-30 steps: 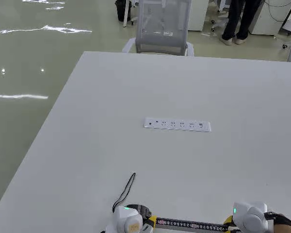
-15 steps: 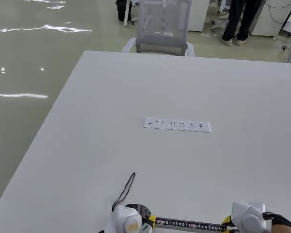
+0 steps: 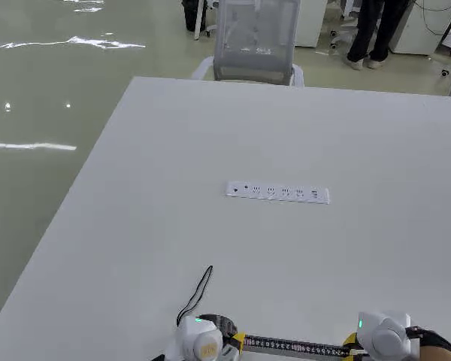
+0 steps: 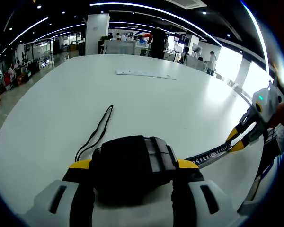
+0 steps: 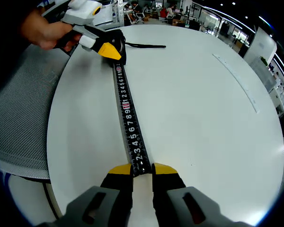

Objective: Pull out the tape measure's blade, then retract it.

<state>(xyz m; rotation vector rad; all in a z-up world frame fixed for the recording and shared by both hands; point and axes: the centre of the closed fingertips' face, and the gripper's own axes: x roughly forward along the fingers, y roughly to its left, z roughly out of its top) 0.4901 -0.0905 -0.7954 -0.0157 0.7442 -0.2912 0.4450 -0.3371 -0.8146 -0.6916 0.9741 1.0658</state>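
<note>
White tabletop [image 3: 135, 226]: a broad, plain bench with a matte top. It runs from the near edge out to a grey mesh office chair [image 3: 255, 37] at the far side.
Room: glossy pale green floor [image 3: 45, 90] with streaks of ceiling light. A person's dark legs [image 3: 372, 30] stand beyond the table. The left gripper view shows an open office with strip lights, desks and distant people.
Power strip [image 3: 277, 192]: white, lying flat mid-table, well apart from the grippers.
Tape measure case [image 4: 128, 156]: black, at the near edge of the table, clamped between the yellow-tipped jaws of the left gripper [image 4: 132, 165].
Strap [image 3: 195, 293]: a thin black loop trailing from the case across the table.
Blade [image 5: 130, 123]: pulled out, lying low along the tabletop between the two grippers.
Right gripper [image 5: 142, 169]: jaws narrow, pinching the blade's free end.
Hand [image 5: 42, 30]: in the right gripper view it grips the left tool; grey mesh [image 5: 23, 127] lies off the table's edge.
Cut off: the head view's bottom edge crops both grippers and part of the blade. In the left gripper view the case hides where the blade leaves it.
Hard to make out: the sockets' markings on the strip are too small to read.
Writing: white numerals on the dark blade read 2 to 9 going away from the right jaws. A red-backed mark follows, then finer figures too small to read.
</note>
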